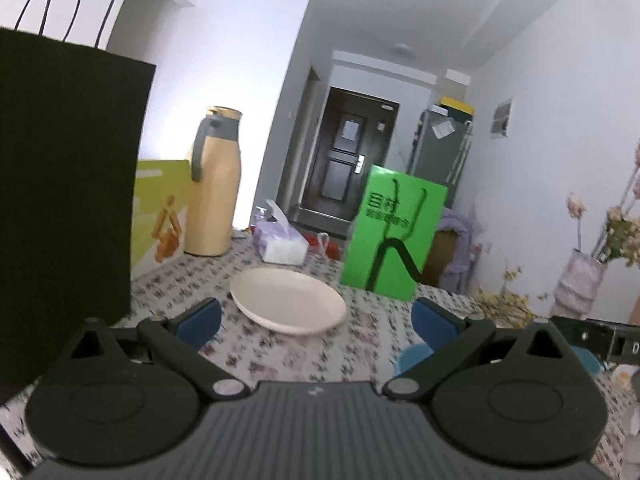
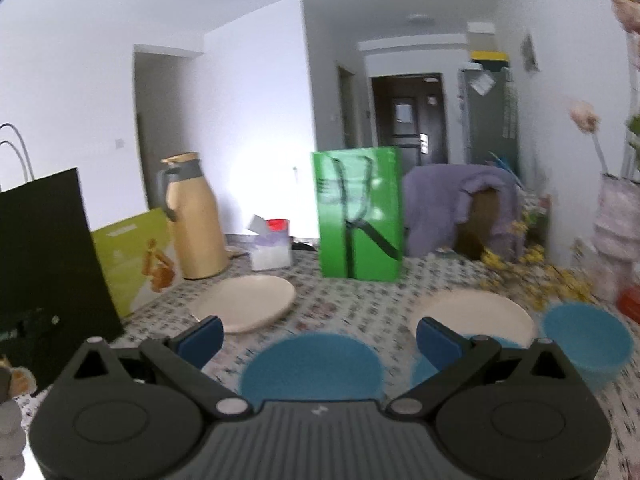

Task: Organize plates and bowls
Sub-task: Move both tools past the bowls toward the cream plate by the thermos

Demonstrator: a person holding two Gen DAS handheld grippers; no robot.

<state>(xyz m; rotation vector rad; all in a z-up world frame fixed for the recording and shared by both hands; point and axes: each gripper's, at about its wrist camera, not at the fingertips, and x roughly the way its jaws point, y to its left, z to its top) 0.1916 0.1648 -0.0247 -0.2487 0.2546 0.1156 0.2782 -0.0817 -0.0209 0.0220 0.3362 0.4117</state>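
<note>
In the left wrist view a cream plate (image 1: 288, 300) lies on the flowered tablecloth just ahead of my left gripper (image 1: 316, 320), which is open and empty. A blue bowl (image 1: 412, 356) peeks out by its right finger. In the right wrist view my right gripper (image 2: 320, 338) is open and empty above a blue bowl (image 2: 312, 368). A cream plate (image 2: 246, 306) lies at the left, a second cream plate (image 2: 474, 314) at the right. Another blue bowl (image 2: 586, 340) sits far right, and a third blue piece (image 2: 424, 368) shows behind the right finger.
A black paper bag (image 1: 64, 200) stands close on the left. A tan thermos (image 1: 214, 184), a tissue box (image 1: 280, 240), a yellow-green box (image 2: 132, 256) and a green bag (image 2: 360, 212) stand at the back. A vase with flowers (image 1: 580, 284) and dried yellow flowers (image 2: 528, 268) are at right.
</note>
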